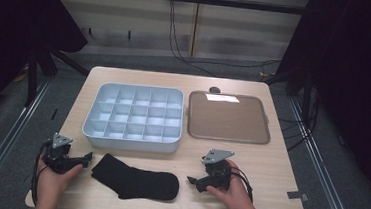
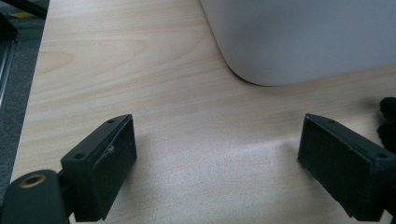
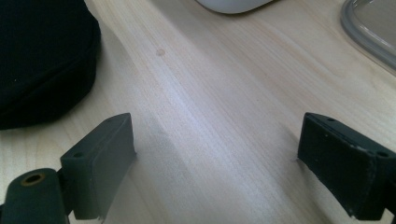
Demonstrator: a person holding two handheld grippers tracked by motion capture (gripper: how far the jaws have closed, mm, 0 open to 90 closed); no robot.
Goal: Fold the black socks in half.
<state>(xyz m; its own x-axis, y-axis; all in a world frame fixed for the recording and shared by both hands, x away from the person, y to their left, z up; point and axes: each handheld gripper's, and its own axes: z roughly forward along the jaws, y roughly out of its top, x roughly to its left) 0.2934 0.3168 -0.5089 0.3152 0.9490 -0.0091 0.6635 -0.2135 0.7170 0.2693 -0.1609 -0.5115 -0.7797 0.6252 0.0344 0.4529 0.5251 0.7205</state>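
Observation:
A black sock (image 1: 135, 181) lies flat near the table's front edge, between the two hands. My left gripper (image 1: 87, 158) rests on the table just left of the sock's cuff, jaws wide open over bare wood (image 2: 217, 158); the sock's edge (image 2: 388, 123) peeks in at the right. My right gripper (image 1: 192, 181) sits right of the sock's toe, also open, nothing between its jaws (image 3: 217, 154). The sock's toe end (image 3: 42, 60) fills the upper left of the right gripper view.
A pale grey compartment box (image 1: 135, 116) with several empty cells stands behind the sock; its rounded corner (image 2: 299, 42) looms ahead of the left gripper. A brown tray (image 1: 228, 117) lies to its right, its rim (image 3: 369, 28) visible. Black tape (image 1: 297, 196) marks the right edge.

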